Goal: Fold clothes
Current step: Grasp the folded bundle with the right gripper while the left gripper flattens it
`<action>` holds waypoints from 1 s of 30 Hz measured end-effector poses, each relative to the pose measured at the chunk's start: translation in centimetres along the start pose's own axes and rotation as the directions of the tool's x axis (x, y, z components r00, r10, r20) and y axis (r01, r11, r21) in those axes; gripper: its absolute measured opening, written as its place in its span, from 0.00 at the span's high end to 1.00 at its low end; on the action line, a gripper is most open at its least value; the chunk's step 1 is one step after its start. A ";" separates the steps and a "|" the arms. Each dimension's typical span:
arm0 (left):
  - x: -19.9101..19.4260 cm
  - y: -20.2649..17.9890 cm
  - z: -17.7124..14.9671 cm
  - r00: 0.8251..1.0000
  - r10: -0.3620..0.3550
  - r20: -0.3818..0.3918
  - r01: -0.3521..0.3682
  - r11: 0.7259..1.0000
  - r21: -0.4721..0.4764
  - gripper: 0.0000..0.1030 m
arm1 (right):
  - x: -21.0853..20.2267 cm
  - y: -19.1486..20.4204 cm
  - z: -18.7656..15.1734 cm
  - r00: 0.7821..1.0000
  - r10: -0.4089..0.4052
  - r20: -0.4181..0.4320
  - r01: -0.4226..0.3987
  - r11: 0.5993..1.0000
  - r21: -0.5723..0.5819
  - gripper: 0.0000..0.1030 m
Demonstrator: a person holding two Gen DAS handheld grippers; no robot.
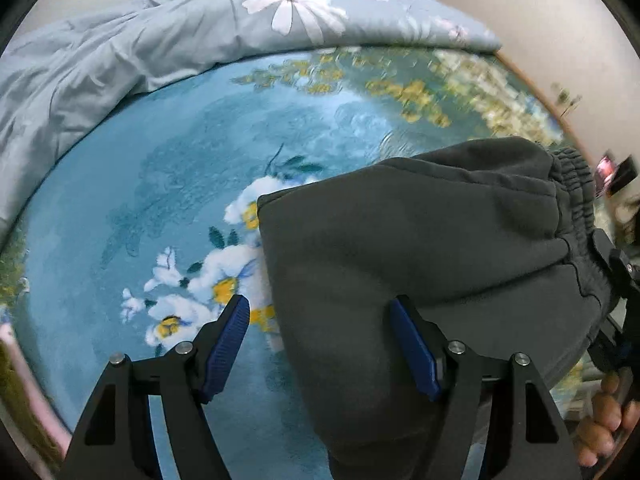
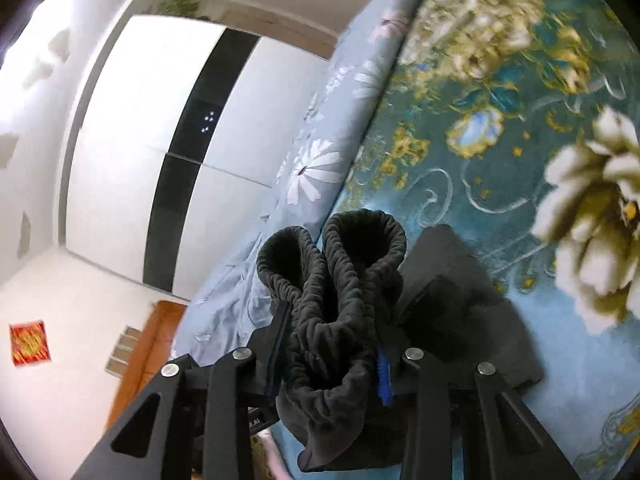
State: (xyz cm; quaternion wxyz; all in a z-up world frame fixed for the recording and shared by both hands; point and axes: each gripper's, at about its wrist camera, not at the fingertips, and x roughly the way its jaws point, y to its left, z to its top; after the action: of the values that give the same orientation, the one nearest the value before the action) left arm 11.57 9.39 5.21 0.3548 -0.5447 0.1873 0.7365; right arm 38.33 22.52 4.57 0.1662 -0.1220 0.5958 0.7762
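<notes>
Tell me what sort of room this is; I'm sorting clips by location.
Most likely a bedroom: a bed with a teal floral blanket, a pale blue daisy-print quilt bunched along its far side, and a tall white wardrobe. Dark grey sweatpants lie on the blanket.

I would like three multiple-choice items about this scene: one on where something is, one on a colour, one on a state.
1. Where does the dark grey garment lie?
A. on the teal floral blanket
B. on a wooden floor
C. inside the wardrobe

2. What colour are the pads on the left gripper fingers?
A. red
B. blue
C. white

3. What is the state of the right gripper?
A. open and empty
B. shut on a pillow
C. shut on the garment's elastic waistband

Answers:
1. A, its folded body rests on the teal floral blanket on the bed.
2. B, both pads are blue and stand wide apart with no cloth pinched between them.
3. C, the bunched elastic waistband sits clamped between its fingers.
</notes>
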 end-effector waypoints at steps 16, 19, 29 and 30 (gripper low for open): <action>-3.4 -0.2 -0.4 0.996 -0.079 0.034 0.081 0.994 -0.069 0.26 | -2.3 0.0 2.1 0.958 -0.287 -0.001 0.283 0.946 -0.155 0.46; -2.6 -2.9 -0.5 0.994 -0.112 -0.002 0.112 0.993 0.035 0.26 | 0.0 4.2 1.7 0.973 -0.214 -0.084 0.180 0.937 -0.300 0.46; 2.0 -4.3 -1.0 0.991 -0.072 -0.110 0.087 0.986 0.140 0.26 | 9.3 2.9 2.3 0.898 -0.384 -0.215 0.288 0.882 -0.374 0.47; 2.3 -4.4 -1.0 0.991 -0.069 -0.114 0.085 0.986 0.146 0.26 | 9.9 2.4 2.4 0.888 -0.403 -0.223 0.306 0.878 -0.368 0.47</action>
State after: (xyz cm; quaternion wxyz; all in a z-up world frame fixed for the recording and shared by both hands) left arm 15.03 12.45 3.23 0.4126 -0.5622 0.2400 0.6753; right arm 28.32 25.41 3.48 0.1947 -0.3692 0.4458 0.7918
